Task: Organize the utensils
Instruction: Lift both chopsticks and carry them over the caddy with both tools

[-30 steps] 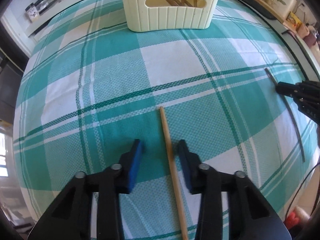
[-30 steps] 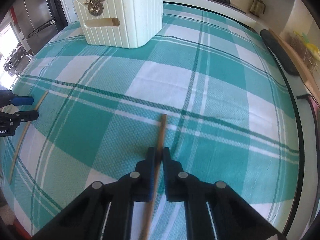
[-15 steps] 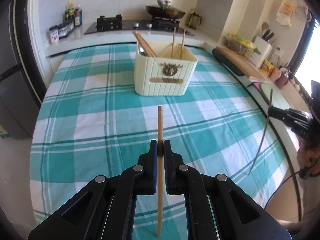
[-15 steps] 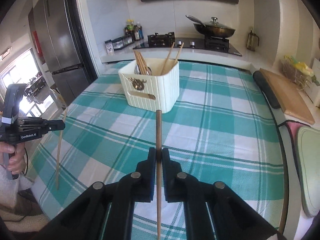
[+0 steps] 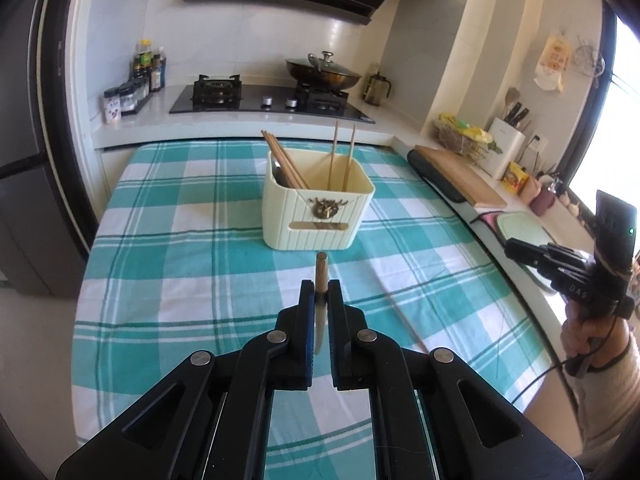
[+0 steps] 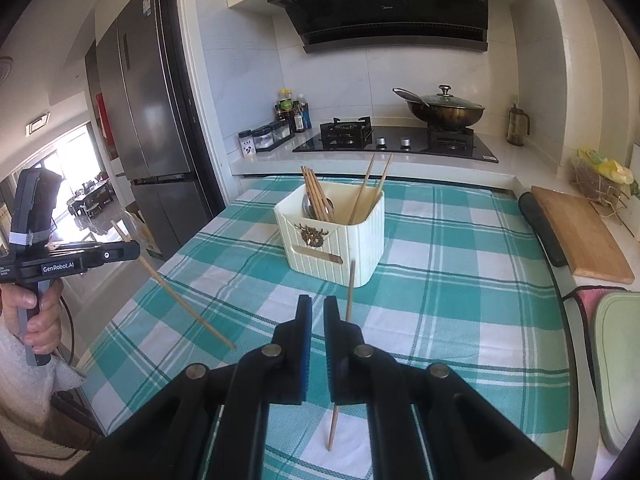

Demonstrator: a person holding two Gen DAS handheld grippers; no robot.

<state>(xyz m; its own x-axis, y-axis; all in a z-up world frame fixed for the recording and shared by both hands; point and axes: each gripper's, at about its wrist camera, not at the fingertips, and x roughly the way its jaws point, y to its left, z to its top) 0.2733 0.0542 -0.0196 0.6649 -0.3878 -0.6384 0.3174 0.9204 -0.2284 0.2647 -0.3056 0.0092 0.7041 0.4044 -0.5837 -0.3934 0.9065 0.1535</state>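
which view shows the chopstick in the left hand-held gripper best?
The right wrist view: the left hand-held gripper appears from the side, so the chopstick shows nearly full length, slanting down above the tablecloth. The left wrist view sees that chopstick end-on, foreshortened to a short stub between the shut pads.

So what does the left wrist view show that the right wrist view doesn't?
Only left wrist: the window and the right gripper, side-on at the right edge. Only right wrist: the sunlit doorway and the left gripper, side-on, shut on a slanting chopstick. Both: the cream utensil holder, the checked tablecloth and the lidded wok.
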